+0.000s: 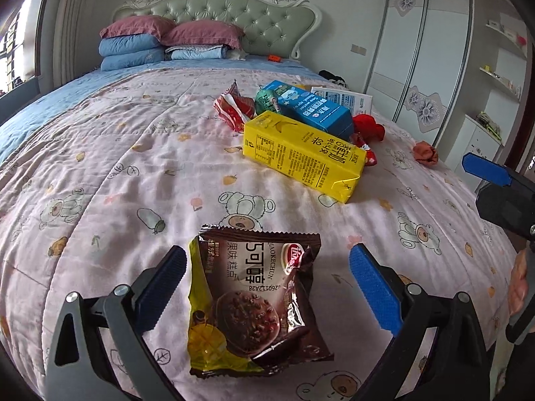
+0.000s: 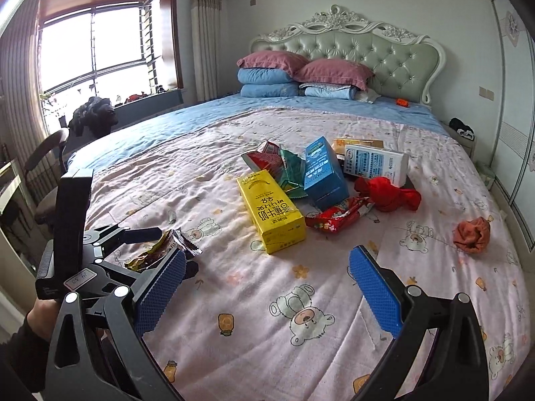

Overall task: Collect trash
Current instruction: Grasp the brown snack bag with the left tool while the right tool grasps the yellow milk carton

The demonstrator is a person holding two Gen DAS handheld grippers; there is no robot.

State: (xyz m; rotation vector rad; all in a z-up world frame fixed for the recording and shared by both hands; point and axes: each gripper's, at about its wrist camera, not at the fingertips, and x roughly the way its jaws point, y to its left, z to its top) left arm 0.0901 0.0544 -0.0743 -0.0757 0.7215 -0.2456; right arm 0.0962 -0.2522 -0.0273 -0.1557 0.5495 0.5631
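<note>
A brown cake wrapper lies flat on the pink bear-print quilt, between the open fingers of my left gripper, which do not touch it. It also shows in the right wrist view beside the left gripper. Farther up the bed lies a trash pile: a yellow milk carton, a blue carton, a white carton, red wrappers and a green wrapper. My right gripper is open and empty over bare quilt, short of the yellow carton.
A crumpled orange cloth and a red cloth lie right of the pile. Pillows and folded blankets sit at the headboard. A wardrobe stands right of the bed, a chair with dark clothes left.
</note>
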